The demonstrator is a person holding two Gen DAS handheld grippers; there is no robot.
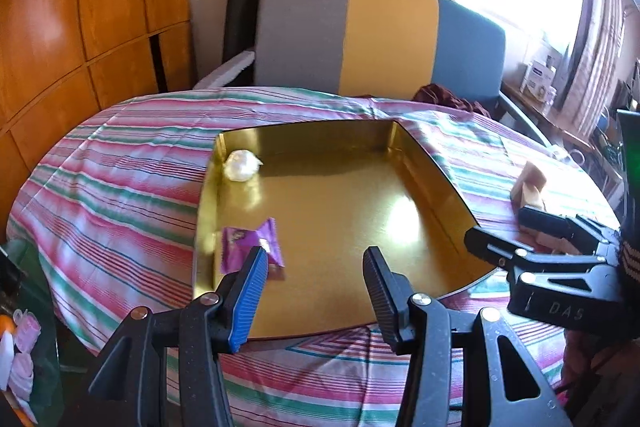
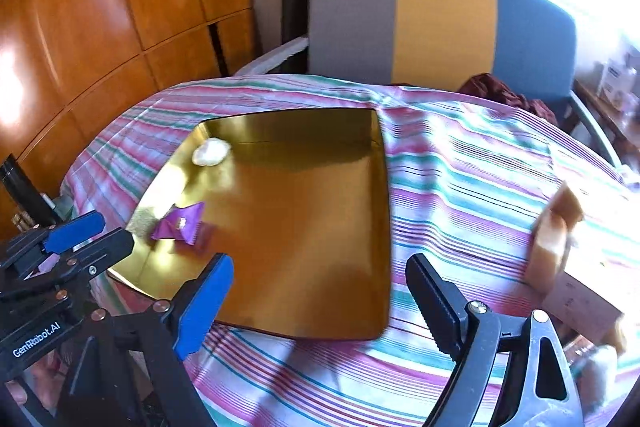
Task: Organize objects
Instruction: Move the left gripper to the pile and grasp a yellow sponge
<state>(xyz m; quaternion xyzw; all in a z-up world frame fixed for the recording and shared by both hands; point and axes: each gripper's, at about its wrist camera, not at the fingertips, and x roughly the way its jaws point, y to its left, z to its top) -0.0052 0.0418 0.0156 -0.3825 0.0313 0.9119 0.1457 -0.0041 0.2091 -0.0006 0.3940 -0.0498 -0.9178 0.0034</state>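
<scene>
A gold tray (image 1: 344, 227) (image 2: 304, 227) lies on the striped tablecloth. In it sit a white wrapped ball (image 1: 241, 165) (image 2: 211, 151) at the far left corner and a purple candy wrapper (image 1: 252, 251) (image 2: 180, 223) near the left wall. My left gripper (image 1: 316, 271) is open and empty over the tray's near edge, just right of the wrapper; it also shows in the right wrist view (image 2: 80, 239). My right gripper (image 2: 320, 279) is open and empty over the tray's near right corner; it also shows in the left wrist view (image 1: 528, 231). A tan packet (image 1: 529, 187) (image 2: 554, 243) stands on the cloth right of the tray.
A chair (image 1: 380, 39) with grey, yellow and blue panels stands behind the table. A dark red cloth (image 1: 448, 99) lies at the table's far edge. Wooden cabinets (image 1: 80, 27) fill the left. A cardboard box (image 2: 580, 303) sits by the tan packet.
</scene>
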